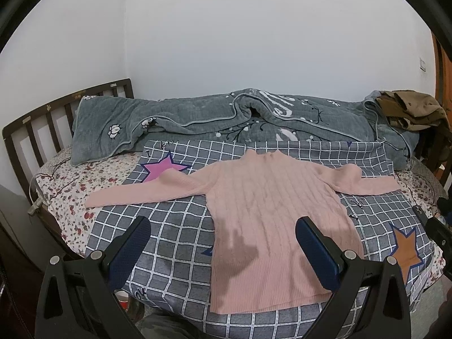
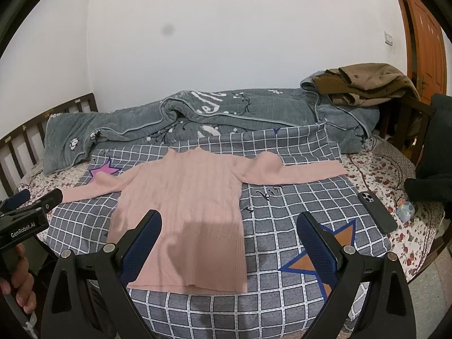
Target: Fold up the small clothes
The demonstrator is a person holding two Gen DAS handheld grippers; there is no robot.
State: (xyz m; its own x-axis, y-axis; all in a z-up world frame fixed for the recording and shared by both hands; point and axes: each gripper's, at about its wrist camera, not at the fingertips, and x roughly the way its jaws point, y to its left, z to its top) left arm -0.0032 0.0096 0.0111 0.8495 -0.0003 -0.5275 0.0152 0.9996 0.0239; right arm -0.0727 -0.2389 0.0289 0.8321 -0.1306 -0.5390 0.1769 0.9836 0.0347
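Left gripper (image 1: 223, 234) and right gripper (image 2: 228, 231) hover, fingers spread.

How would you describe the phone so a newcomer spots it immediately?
Start at the grey checked bedspread with white grid lines that the pink ribbed knit sweater lies on. Go to its right-hand edge, beyond the orange star print. There lies the dark rectangular smartphone, camera lenses up: flat, hard and black, unlike the small pale blue toy beside it on the floral sheet.

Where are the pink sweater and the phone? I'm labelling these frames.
pink sweater (image 2: 183, 203): right wrist view, middle of its body.
phone (image 2: 377, 212): right wrist view, middle of its dark back.
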